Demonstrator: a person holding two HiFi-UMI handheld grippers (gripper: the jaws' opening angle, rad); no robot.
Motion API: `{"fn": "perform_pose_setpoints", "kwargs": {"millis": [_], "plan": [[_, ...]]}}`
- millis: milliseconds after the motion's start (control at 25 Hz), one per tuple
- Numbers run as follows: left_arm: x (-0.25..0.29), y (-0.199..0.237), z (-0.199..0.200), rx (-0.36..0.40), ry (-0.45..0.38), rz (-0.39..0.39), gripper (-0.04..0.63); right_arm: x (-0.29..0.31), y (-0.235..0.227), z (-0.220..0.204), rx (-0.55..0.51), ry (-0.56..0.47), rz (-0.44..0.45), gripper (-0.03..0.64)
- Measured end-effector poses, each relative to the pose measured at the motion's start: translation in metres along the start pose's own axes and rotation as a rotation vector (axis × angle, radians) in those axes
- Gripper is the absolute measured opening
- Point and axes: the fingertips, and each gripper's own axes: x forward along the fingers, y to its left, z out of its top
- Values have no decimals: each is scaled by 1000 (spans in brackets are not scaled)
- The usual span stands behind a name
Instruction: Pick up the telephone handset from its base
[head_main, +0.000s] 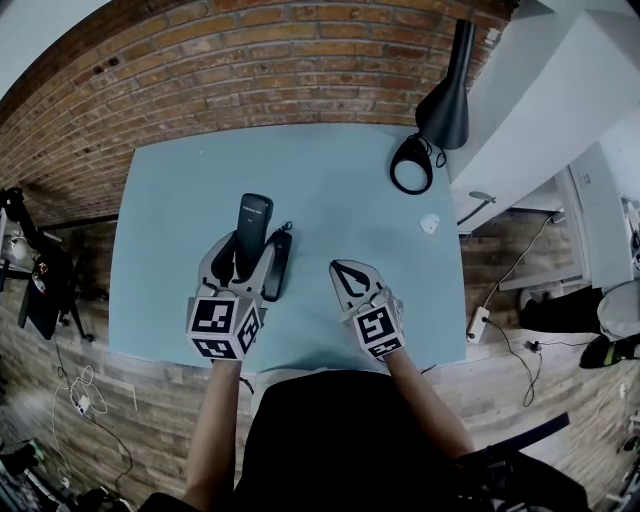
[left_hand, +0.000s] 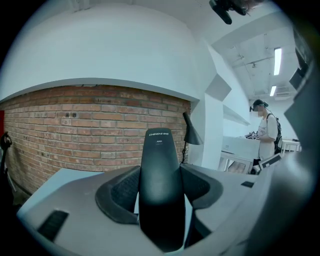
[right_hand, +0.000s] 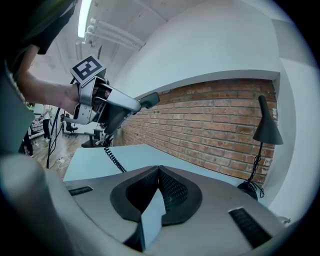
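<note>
My left gripper (head_main: 243, 252) is shut on the black telephone handset (head_main: 253, 225), which is lifted off the table and points away from me. In the left gripper view the handset (left_hand: 159, 165) stands upright between both pads (left_hand: 122, 187), filling the gap. The slim dark base (head_main: 279, 268) lies on the table just right of that gripper. In the right gripper view the left gripper (right_hand: 112, 107) holds the handset (right_hand: 149, 100) in the air, with the coiled cord (right_hand: 114, 159) hanging below it. My right gripper (head_main: 347, 272) rests near the front edge, shut and empty (right_hand: 159, 172).
The light blue table (head_main: 330, 190) stands against a brick wall (head_main: 250, 70). A black desk lamp (head_main: 445, 100) with a round foot (head_main: 412, 165) stands at the back right, with a small white object (head_main: 430, 223) near it. A person (left_hand: 267, 135) stands far off right.
</note>
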Motion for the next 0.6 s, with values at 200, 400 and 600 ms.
{"fn": "perform_pose_setpoints", "kwargs": {"millis": [200, 400, 600], "plan": [[-9, 1, 18, -34, -44, -5, 262, 0, 1, 1, -7, 2, 5, 3], [-19, 2, 37, -39, -89, -10, 262, 1, 2, 1, -12, 5, 11, 3], [-28, 3, 56, -44, -135, -25, 262, 2, 4, 3, -18, 6, 21, 3]]}}
